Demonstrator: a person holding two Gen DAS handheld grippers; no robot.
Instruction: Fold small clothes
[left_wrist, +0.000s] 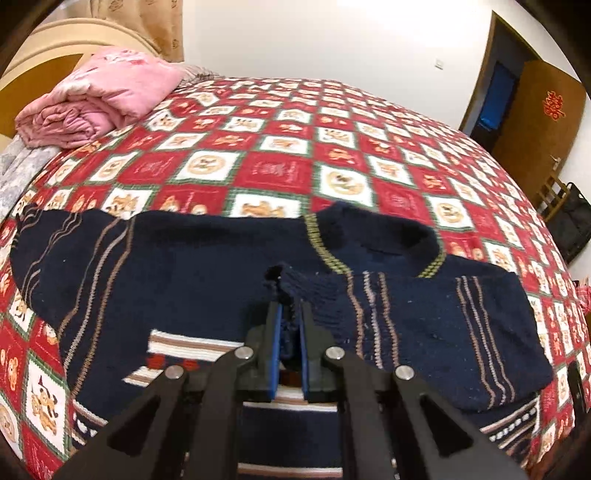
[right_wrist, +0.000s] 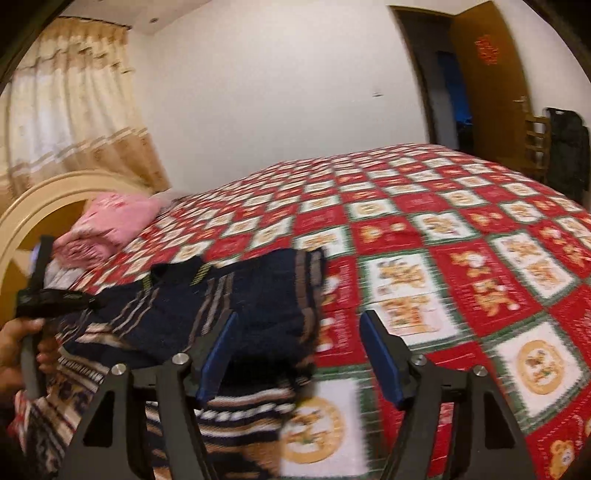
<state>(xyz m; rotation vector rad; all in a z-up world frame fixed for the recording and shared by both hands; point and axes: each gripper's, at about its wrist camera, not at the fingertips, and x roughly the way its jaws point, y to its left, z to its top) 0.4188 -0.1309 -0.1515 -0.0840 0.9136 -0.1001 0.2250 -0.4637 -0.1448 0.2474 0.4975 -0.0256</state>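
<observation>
Left wrist view, far left: a folded pink quilt lies at the head of the bed, against a cream headboard. The bed carries a red, white and green checked cover printed with bears.

Centre: a navy knitted sweater with tan stripes lies flat on the cover, its collar toward the far side. One sleeve is folded across the body, and its ribbed cuff ends at the left tool. The left tool is clenched on that cuff: its blue pads stand close together with dark knit between them.

Right: an open brown door bearing a red ornament, with a dark bag hanging beside it.

Right wrist view, blurred by motion. Far left: a hand grips the handle of the other black tool, which reaches over the sweater. Curtains hang behind the headboard, and the pink quilt sits near it.

Centre: the sweater appears bunched, its patterned hem nearest the camera. The right tool is released, its blue pads set wide apart. The left pad overlaps the sweater's edge in view; contact cannot be judged. The right pad is over the bare bed cover.

Right: the door and dark bag.
</observation>
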